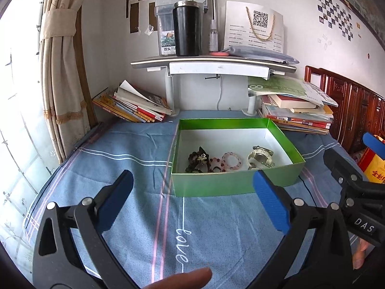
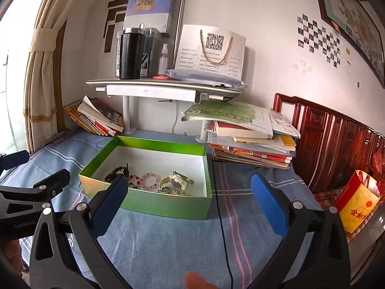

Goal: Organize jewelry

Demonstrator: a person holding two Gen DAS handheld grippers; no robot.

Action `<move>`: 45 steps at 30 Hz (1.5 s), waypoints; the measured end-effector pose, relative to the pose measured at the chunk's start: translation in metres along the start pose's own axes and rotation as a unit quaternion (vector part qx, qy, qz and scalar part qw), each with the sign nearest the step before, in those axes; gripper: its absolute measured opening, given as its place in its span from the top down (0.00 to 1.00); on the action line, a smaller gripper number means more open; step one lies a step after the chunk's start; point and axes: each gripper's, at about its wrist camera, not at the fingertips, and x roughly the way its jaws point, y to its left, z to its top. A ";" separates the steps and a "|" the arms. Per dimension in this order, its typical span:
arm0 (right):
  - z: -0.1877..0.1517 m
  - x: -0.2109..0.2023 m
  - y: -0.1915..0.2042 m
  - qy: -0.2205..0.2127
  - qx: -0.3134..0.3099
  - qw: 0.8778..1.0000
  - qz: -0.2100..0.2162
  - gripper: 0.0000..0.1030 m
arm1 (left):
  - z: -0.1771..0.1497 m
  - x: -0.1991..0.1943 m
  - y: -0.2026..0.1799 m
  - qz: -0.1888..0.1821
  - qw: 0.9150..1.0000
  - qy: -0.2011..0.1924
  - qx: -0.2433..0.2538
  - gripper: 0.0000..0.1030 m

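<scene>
Blue striped cloth (image 1: 125,168) covers the desk, which sits in a corner with a curtained window at nine o'clock, leaning books (image 1: 134,106) against the wall and a taller stack of books (image 2: 252,144) at two o'clock, under a small raised shelf (image 1: 211,63) carrying a black tumbler (image 1: 187,29).

All the jewelry visible already lies in an open green box (image 1: 231,183) with a white floor. Along the near wall of that box, from nine to three o'clock, sit a dark beaded piece (image 1: 198,160), a red bead bracelet (image 1: 215,162), a pink bead bracelet (image 1: 231,161) and a pale watch (image 1: 261,159), close together and some touching. No jewelry shows on the cloth outside the box, so the task looks close to finished, or else the pieces await sorting inside it.

Both tools hover above the cloth short of the box, with their jaws spread wide and nothing between them. From the left gripper (image 1: 192,202) the box lies at twelve to one o'clock, just ahead, its long axis running across the view. From the right gripper (image 2: 190,202) the box lies at eleven o'clock, with the watch nearest that side. The left gripper seems better placed for the dark beads, the right for the watch; either would reach down over the near wall.
</scene>
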 end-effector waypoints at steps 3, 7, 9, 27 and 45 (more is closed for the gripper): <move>0.000 0.002 -0.002 0.002 0.003 1.000 -0.002 0.03 | 0.001 0.002 0.001 0.000 1.000 0.001 -0.001 0.04; 0.001 0.004 -0.003 0.005 0.004 1.000 -0.003 0.03 | 0.002 0.002 0.001 -0.003 1.000 -0.001 0.000 0.04; 0.001 0.005 -0.003 0.007 0.003 1.000 -0.002 0.03 | 0.003 0.003 -0.001 -0.005 1.000 0.000 0.002 0.04; 0.000 0.005 -0.003 0.008 0.004 1.000 -0.004 0.03 | 0.004 0.005 -0.005 -0.007 1.000 0.002 0.007 0.04; 0.000 0.005 -0.003 0.008 0.005 1.000 -0.004 0.03 | 0.003 0.005 -0.006 -0.007 1.000 0.002 0.007 0.04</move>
